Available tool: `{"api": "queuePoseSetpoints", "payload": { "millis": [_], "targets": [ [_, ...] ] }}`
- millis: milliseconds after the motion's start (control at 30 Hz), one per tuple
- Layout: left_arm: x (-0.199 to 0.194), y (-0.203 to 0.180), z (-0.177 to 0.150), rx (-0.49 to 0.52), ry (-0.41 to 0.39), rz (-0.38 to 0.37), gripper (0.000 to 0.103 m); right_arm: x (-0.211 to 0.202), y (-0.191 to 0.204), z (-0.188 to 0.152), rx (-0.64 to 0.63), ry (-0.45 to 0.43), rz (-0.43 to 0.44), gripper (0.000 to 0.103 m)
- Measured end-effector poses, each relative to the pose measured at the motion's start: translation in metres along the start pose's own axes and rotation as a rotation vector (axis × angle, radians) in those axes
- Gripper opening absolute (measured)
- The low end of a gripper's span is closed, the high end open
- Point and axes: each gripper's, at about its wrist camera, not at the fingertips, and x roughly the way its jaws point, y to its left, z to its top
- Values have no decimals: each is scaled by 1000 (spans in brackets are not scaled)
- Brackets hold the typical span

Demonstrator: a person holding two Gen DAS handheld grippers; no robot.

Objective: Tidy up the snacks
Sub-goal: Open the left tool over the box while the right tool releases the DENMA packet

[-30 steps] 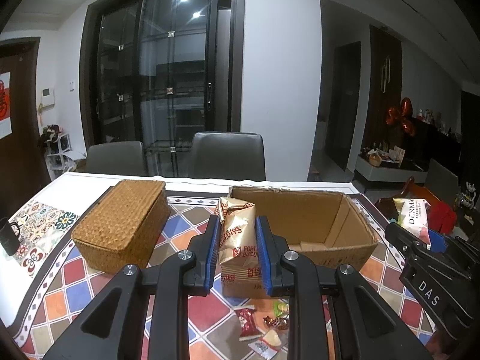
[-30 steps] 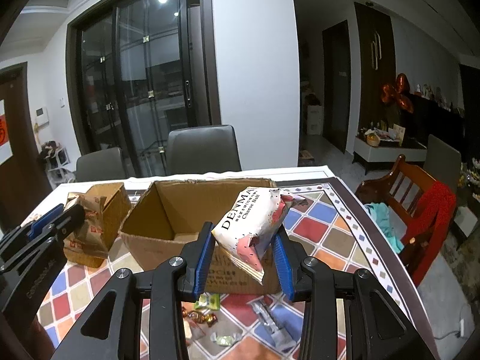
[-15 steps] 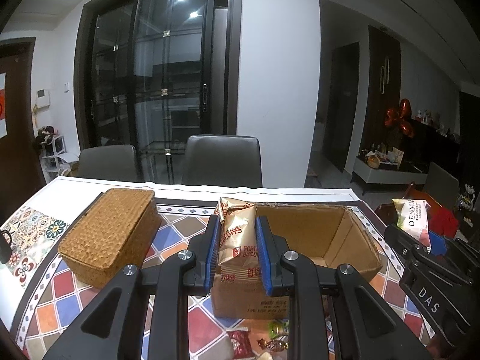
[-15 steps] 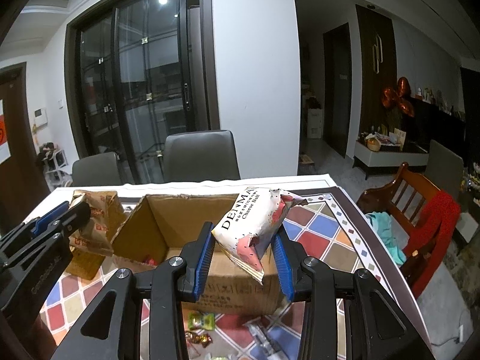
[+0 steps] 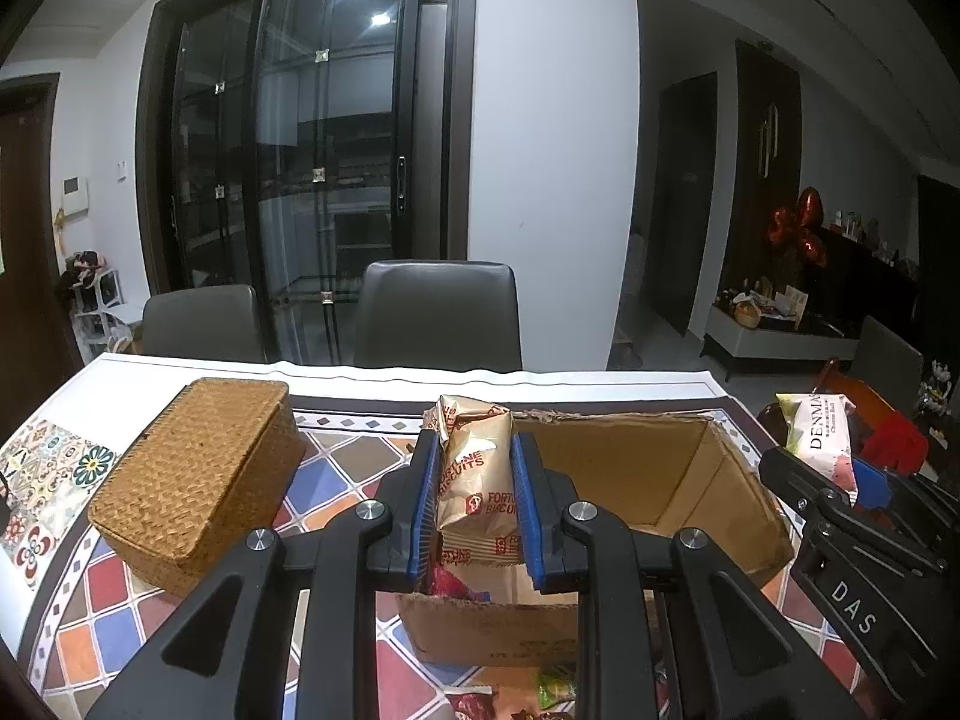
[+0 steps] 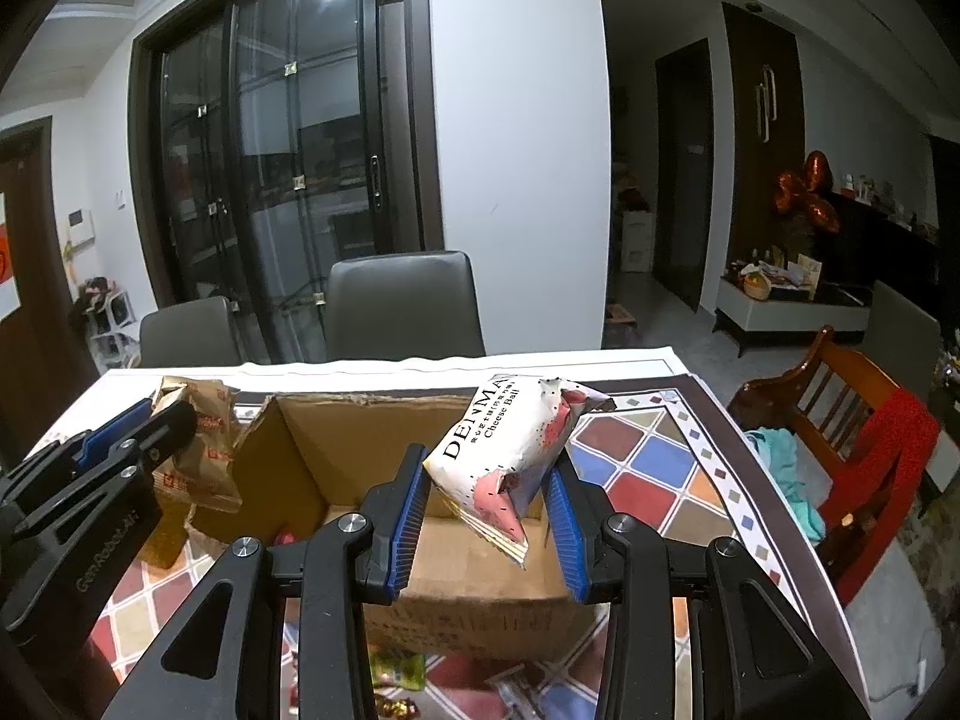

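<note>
Snack packets are hanging above the cardboard box: left gripper is clamping the biscuit packet, right gripper is clamping the cheese-ball packet.

My blue ribbed pads pinched a glossy, crinkled foil biscuit packet. The cardboard box looked matt and rough-edged; the woven basket was coarse wicker.
</note>
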Motion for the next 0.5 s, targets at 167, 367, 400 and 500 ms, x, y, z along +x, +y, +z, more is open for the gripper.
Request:
{"api": "queuePoseSetpoints", "payload": {
  "millis": [167, 367, 400, 500],
  "targets": [
    [11, -1, -1, 8, 12, -4, 25, 10, 1, -1, -5, 10, 6, 40],
    [23, -3, -2, 13, 28, -14, 25, 20, 1, -1, -9, 22, 11, 40],
    [25, -4, -3, 12, 34, -15, 25, 22, 2, -1, -10, 25, 14, 40],
    [29, -5, -5, 10, 44, -18, 25, 27, 2, -1, -15, 28, 20, 40]
  ]
}}
